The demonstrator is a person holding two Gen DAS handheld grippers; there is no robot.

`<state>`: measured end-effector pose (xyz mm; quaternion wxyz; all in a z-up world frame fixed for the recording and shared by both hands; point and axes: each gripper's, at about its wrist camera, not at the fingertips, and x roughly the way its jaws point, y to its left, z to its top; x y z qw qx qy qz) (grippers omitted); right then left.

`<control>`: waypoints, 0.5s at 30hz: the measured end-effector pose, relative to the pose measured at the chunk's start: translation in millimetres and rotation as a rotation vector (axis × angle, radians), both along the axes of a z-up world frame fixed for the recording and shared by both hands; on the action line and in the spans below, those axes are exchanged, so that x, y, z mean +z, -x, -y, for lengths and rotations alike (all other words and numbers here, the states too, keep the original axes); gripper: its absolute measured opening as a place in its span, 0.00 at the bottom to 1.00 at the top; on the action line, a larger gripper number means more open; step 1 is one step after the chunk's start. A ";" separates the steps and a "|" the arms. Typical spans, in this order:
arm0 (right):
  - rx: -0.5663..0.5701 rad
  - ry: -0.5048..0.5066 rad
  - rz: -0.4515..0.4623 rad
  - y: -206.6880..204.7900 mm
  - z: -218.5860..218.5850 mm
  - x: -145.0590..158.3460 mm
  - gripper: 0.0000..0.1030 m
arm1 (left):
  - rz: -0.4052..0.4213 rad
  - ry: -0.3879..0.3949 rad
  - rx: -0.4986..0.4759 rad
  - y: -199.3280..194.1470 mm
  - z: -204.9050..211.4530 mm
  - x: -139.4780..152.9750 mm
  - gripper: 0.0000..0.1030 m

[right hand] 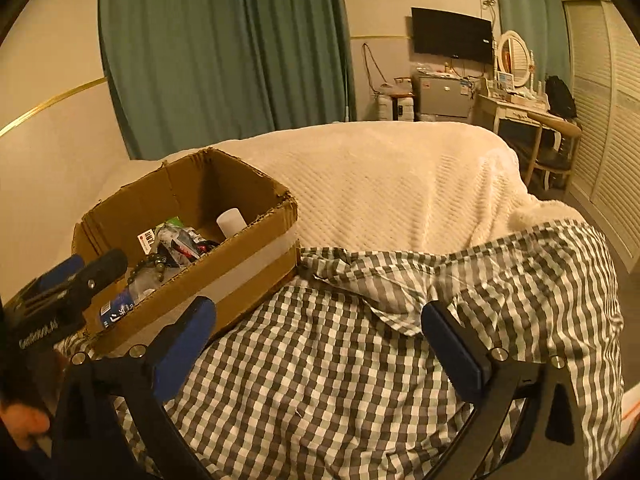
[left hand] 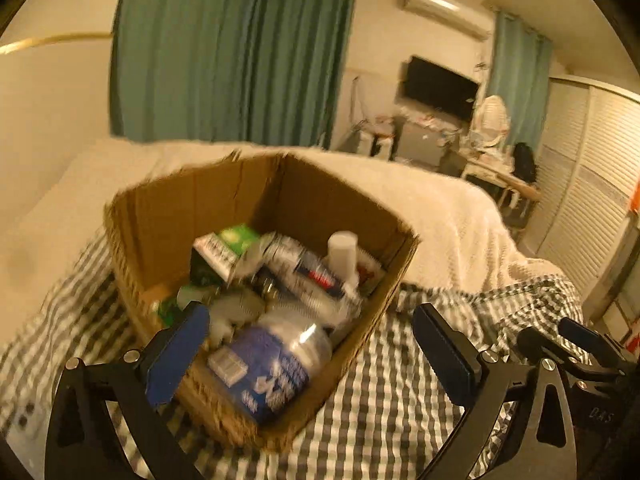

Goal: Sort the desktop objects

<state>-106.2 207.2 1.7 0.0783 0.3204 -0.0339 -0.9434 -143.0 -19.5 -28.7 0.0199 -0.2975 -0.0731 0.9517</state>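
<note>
A bedroom is glowing under warm light, with green curtains [right hand: 224, 52] hanging behind a bed whose white blanket [right hand: 380, 184] is giving way to a grey-and-white checked cloth [right hand: 320, 360] spread nearest us. On that cloth a cardboard box [left hand: 208, 208] is sitting open, and it is holding what looks like the whole lot: a big blue-labelled jar [left hand: 276, 364] lying at the near end, a printed pouch [left hand: 304, 268], a green and white carton [left hand: 224, 248], a white bottle [left hand: 342, 250] standing at the far wall, and a string of dark beads [right hand: 154, 266]. Nothing loose is showing on the checked cloth or the blanket (as far as either camera reaches), so I judge the sorting to be at or near its end, with at most unseen items left. The left gripper [left hand: 312, 352] is hovering over the box's near corner, jaws spread wide and gripping nothing. The right gripper [right hand: 320, 344] is hanging beside the box over bare cloth, jaws equally spread and empty
</note>
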 end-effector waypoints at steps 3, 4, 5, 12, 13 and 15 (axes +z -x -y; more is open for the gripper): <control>-0.011 -0.016 0.004 -5.0 -2.3 -2.6 0.99 | 0.032 -0.027 -0.001 -2.3 1.8 -4.0 1.00; -0.012 -0.009 0.012 -6.1 -4.4 -4.3 0.99 | 0.035 -0.021 0.003 -4.5 1.1 -4.9 1.00; -0.012 -0.003 0.017 -6.5 -6.0 -4.8 0.99 | 0.035 -0.015 0.002 -6.5 0.1 -4.8 1.00; -0.034 0.006 0.031 -7.5 -13.9 -8.2 0.99 | 0.036 0.032 -0.003 -12.8 -6.7 -5.2 1.00; -0.033 0.006 0.032 -8.0 -13.5 -8.6 0.99 | 0.041 0.038 -0.004 -11.8 -7.4 -5.6 1.00; -0.030 0.003 0.043 -7.2 -12.9 -11.3 0.99 | 0.036 0.042 0.009 -12.0 -8.3 -5.8 1.00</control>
